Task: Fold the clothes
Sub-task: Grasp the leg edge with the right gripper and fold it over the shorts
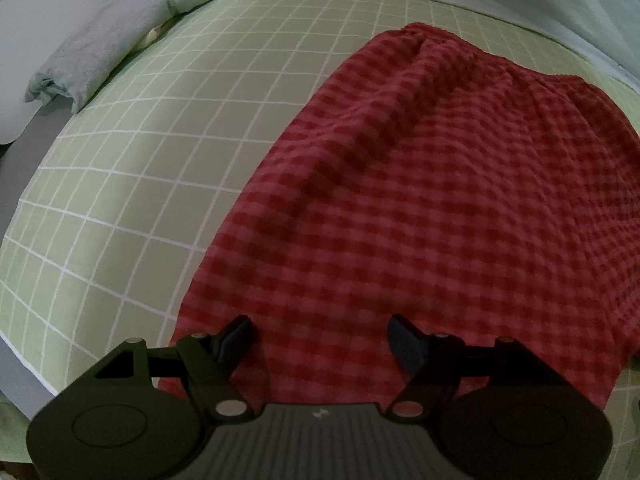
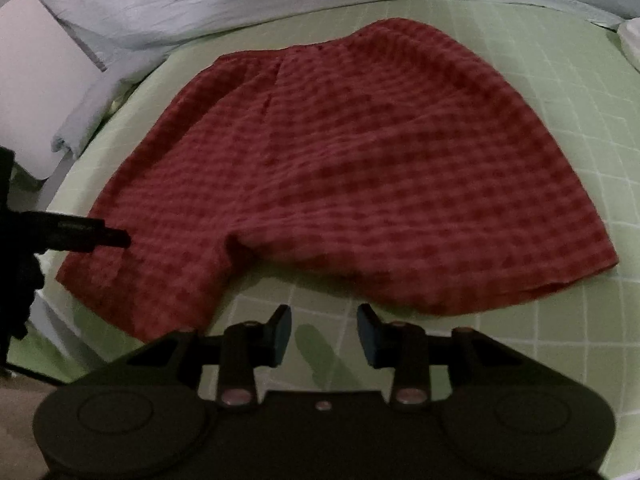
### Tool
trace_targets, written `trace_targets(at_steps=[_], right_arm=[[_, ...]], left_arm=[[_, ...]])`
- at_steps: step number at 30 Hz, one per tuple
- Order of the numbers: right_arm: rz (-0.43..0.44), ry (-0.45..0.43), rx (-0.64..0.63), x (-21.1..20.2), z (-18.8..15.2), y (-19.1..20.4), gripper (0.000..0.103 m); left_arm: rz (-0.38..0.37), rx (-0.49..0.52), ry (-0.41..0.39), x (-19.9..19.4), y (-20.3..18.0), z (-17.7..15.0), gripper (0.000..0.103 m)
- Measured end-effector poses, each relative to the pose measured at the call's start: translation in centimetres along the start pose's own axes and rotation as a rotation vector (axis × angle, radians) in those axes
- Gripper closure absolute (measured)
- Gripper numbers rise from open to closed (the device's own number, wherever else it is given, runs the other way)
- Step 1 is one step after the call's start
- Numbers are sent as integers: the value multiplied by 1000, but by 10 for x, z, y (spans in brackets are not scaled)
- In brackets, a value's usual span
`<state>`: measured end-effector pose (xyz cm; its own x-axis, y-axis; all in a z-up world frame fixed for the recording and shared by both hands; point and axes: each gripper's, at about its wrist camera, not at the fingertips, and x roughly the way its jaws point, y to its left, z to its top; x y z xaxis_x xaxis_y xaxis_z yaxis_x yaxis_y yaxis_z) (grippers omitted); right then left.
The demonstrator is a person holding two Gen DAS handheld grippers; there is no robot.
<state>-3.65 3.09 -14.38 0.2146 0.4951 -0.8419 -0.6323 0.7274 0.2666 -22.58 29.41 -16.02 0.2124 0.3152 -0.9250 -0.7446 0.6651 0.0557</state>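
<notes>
Lying spread on the bed (image 2: 560, 128), on its green grid-patterned sheet, the red checked shorts (image 2: 340, 152) have their waistband at the far side and the two leg hems toward the cameras. The cloth looks thin, soft and light; it should drape, wrinkle and slide easily on the sheet, so a pinch at a hem or corner will likely lift it better than a grab mid-panel.

Left claw (image 1: 320, 344): released, jaws wide, hovering over the near hem of one leg, cloth below but not pinched.

Right claw (image 2: 324, 332): released, jaws partly apart over bare sheet, just short of the crotch notch; nothing between them.

Suggested holds: the outer hem corners.
</notes>
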Motion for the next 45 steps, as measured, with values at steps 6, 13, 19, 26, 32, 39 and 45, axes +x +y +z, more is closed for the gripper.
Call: trace_targets(at_steps=[6, 13, 19, 26, 32, 39, 45], right_arm=[[-85, -96, -38, 11, 14, -5, 56], [-85, -212, -149, 19, 45, 7, 50], [-51, -119, -179, 46, 51, 18, 66], [-7, -108, -66, 26, 31, 7, 65], [44, -142, -12, 24, 26, 1, 97], [97, -261, 83, -20, 22, 7, 102], [98, -296, 264, -38, 3, -4, 102]], left_arm=[[2, -5, -4, 0, -1, -1, 27], [-1, -12, -9, -1, 0, -3, 26], [-2, -13, -7, -2, 0, -3, 26], [-11, -18, -9, -2, 4, -4, 25], [-17, -14, -15, -2, 5, -7, 25], [-36, 22, -18, -4, 9, -13, 25], [-52, 42, -27, -5, 16, -17, 25]])
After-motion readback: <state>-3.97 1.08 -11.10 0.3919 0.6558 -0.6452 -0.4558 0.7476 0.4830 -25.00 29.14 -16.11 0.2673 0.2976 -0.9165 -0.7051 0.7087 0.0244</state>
